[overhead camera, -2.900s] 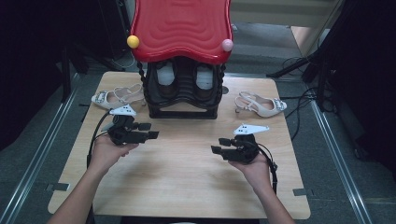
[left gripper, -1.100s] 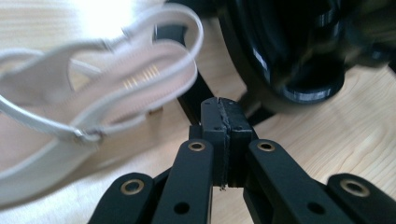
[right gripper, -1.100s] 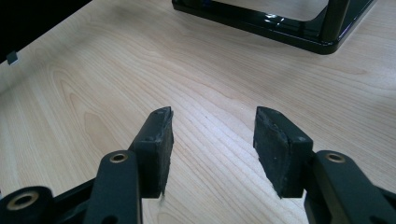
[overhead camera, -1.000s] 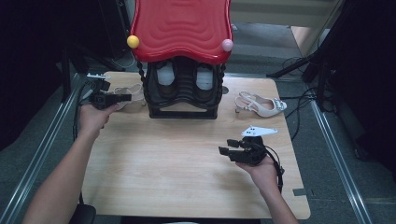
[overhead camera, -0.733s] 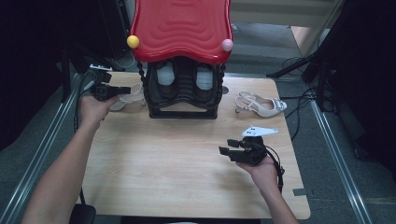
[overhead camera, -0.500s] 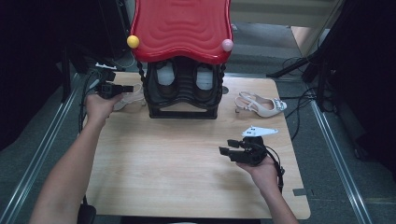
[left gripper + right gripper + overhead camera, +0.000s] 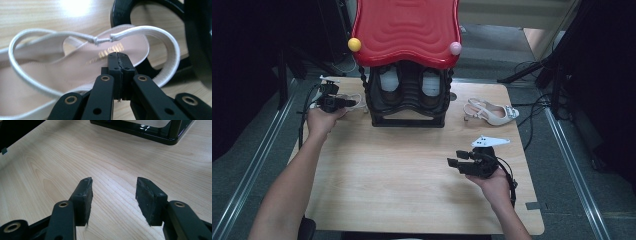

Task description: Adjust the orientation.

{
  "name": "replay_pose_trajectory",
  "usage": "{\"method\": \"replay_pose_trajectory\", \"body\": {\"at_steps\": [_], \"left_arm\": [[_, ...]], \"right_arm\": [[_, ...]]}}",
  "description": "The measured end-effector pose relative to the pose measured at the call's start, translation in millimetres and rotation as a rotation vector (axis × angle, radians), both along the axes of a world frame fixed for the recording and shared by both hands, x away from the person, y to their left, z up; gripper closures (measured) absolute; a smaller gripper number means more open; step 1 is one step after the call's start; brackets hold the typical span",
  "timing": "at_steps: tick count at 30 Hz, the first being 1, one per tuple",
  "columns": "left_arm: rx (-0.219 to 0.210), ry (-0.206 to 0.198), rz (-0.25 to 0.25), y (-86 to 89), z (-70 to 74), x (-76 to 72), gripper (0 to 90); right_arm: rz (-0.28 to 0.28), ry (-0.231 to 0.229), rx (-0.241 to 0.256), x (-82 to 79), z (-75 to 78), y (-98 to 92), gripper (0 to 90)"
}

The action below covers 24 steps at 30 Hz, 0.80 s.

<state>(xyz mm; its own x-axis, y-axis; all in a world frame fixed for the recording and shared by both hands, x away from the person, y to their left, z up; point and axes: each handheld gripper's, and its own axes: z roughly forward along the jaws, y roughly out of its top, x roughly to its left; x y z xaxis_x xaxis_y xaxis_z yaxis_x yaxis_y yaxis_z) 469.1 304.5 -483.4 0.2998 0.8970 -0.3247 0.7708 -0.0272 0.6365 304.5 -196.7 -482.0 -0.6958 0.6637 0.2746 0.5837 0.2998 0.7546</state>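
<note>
The left gripper is seen with its jaws pressed together, over the insole of a white sandal at the table's far left, just beside the black rack. The sandal's long axis is laid left-right. The right gripper is held with jaws apart, above bare wood.

Left gripper has swung from table centre toward ten o'clock, jaws now pressed together at the white sandal.

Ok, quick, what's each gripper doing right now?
Left gripper: jaws closed over the white strappy sandal; whether a strap is pinched cannot be told.
Right gripper: open, holding nothing, above the wooden table.
</note>
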Motion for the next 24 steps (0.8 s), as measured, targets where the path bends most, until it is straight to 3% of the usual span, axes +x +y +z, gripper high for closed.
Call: {"method": "replay_pose_trajectory", "body": {"at_steps": [6,13,24], "left_arm": [[0.013,0.015,-0.010,3.5,-3.3,-4.6,90.0],[-0.006,0.019,0.009,10.0,-5.6,-11.3,90.0],[0.014,0.046,0.002,19.5,-3.4,-18.3,90.0]], "right_arm": [[0.000,0.002,-0.005,-1.0,0.3,1.7,48.1],[-0.004,-0.001,-0.001,-1.0,1.4,0.5,49.2],[-0.009,-0.008,0.009,-1.4,2.9,-0.9,49.3]]}}
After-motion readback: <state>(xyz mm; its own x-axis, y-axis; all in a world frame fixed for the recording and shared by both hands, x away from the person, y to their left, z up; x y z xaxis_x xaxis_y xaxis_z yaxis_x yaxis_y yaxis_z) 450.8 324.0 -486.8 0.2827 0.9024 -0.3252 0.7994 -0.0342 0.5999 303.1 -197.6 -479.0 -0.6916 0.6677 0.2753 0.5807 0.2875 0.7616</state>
